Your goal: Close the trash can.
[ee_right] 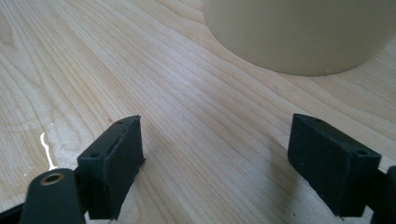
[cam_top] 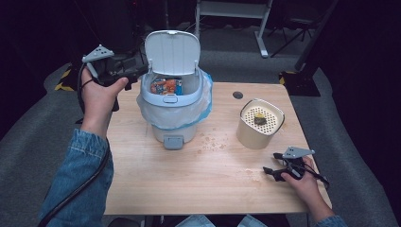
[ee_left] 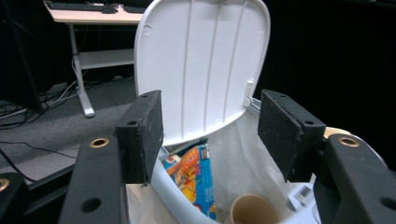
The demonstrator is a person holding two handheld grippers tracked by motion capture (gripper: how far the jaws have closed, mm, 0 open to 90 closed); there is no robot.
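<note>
A white pedal bin (cam_top: 176,128) stands at the back of the wooden table (cam_top: 189,184) with its lid (cam_top: 172,52) (ee_left: 205,65) raised. It has a clear liner. Inside lie a colourful snack packet (cam_top: 165,86) (ee_left: 196,177) and a brown paper cup (ee_left: 252,210). My left gripper (cam_top: 141,71) (ee_left: 210,126) hovers at the bin's left rim, pointing over the opening, open and empty. My right gripper (cam_top: 270,163) (ee_right: 215,158) rests low on the table at the front right, open with nothing between its fingers. It points at a beige container (cam_top: 255,135) (ee_right: 299,32).
The beige container has a perforated top with a small dark and yellow scrap (cam_top: 259,118) on it. Crumbs (cam_top: 213,142) are scattered on the wood between bin and container. A round cable hole (cam_top: 238,95) sits near the far edge. A desk frame (cam_top: 231,9) stands behind.
</note>
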